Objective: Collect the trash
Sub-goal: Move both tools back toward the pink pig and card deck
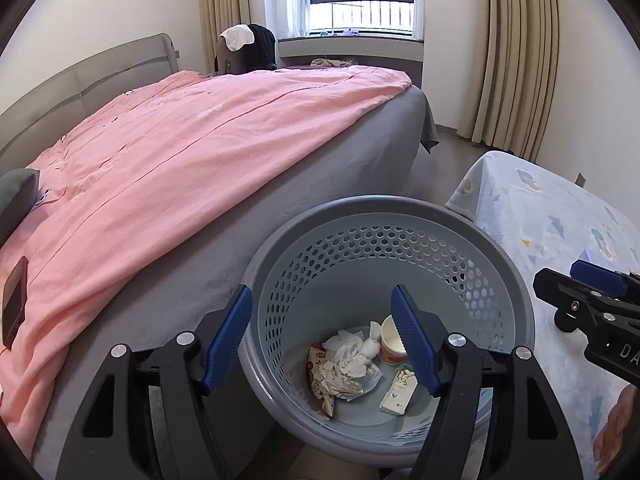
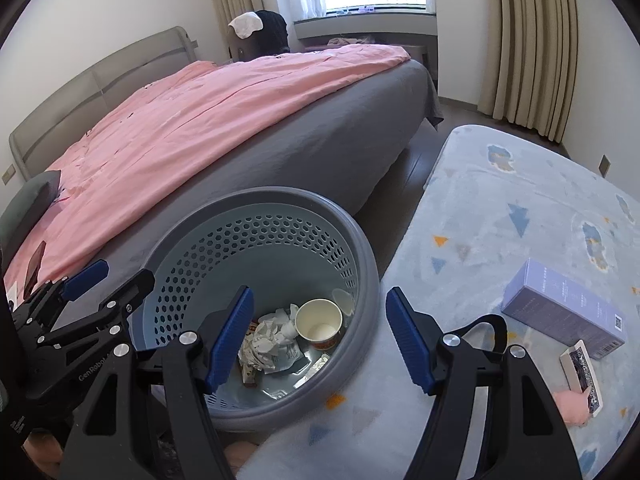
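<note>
Left gripper (image 1: 322,340): we hold it over the basket (image 1: 516,292), jaws spread wide, nothing between them.
Right gripper (image 2: 320,338): ours too stands wide and empty, hanging over the basket's near rim and the edge of the rug (image 2: 500,208).
Already binned: crumpled paper (image 1: 350,360), a paper cup (image 1: 392,338), a snack wrapper (image 1: 320,376) and a small carton (image 1: 398,394) lie on the basket floor.
Left to collect: we judge the purple box (image 2: 564,312) on the rug to be next, with a small dark packet (image 2: 580,372) just beside it (whether that packet counts as trash we cannot tell).
Where it lies: the box sits flat, to the right of the right gripper and a little ahead, well apart from the basket; the left gripper is farther off.
How it handles: it is probably light, stiff cardboard with smooth sides, easily dented if empty.
Where to grip: we would close across its narrow width near the middle, with gentle pressure.
Risk: the soft rug may let the box slide as the fingers close.
</note>
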`<action>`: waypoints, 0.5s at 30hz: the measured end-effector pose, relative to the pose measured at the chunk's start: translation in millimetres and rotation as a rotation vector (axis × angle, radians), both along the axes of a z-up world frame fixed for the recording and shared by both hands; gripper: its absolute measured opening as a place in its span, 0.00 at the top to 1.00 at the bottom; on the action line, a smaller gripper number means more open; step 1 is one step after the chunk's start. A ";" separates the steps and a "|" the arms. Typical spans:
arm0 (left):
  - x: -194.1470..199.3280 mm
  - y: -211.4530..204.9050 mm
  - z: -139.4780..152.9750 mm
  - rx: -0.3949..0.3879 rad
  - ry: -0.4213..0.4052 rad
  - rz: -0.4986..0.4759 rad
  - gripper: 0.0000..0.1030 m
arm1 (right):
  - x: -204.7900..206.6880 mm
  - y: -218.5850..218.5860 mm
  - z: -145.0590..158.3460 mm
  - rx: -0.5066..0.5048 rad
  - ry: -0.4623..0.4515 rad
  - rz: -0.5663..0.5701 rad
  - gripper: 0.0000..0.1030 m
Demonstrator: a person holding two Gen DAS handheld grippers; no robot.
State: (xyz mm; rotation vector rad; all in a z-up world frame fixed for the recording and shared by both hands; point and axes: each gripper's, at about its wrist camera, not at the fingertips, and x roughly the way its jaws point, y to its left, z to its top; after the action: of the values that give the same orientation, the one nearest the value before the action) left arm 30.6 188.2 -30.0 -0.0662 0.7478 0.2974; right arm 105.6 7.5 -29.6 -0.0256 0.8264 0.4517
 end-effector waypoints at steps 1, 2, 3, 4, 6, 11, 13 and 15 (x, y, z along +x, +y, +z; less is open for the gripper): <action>-0.1 -1.3 0.2 0.001 0.000 -0.002 0.33 | -1.2 -3.2 0.6 -0.001 -0.003 -0.008 0.34; -0.4 -2.7 0.7 0.002 -0.001 -0.005 0.33 | -2.3 -6.0 1.4 -0.001 -0.006 -0.013 0.33; -0.9 -4.1 1.3 0.002 -0.003 -0.008 0.33 | -3.8 -8.4 2.5 -0.001 -0.009 -0.020 0.33; -1.4 -5.7 2.2 0.003 -0.006 -0.011 0.33 | -5.4 -11.9 3.5 -0.002 -0.012 -0.027 0.33; -2.2 -10.1 4.6 0.004 -0.012 -0.020 0.33 | -8.4 -18.7 5.1 -0.001 -0.016 -0.041 0.33; -4.3 -22.5 7.8 0.003 -0.019 -0.049 0.33 | -19.4 -42.0 6.1 0.011 -0.016 -0.090 0.31; -5.2 -28.9 10.1 -0.007 -0.022 -0.067 0.33 | -24.0 -53.3 6.3 0.012 -0.016 -0.113 0.31; -5.9 -36.8 12.8 -0.013 -0.028 -0.085 0.33 | -27.6 -64.4 6.7 0.013 -0.017 -0.136 0.31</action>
State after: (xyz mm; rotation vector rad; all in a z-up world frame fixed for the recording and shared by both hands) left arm 24.6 151.4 -17.2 -0.0509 0.7229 0.2101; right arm 77.9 -56.9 -22.8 0.0380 0.8030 0.3284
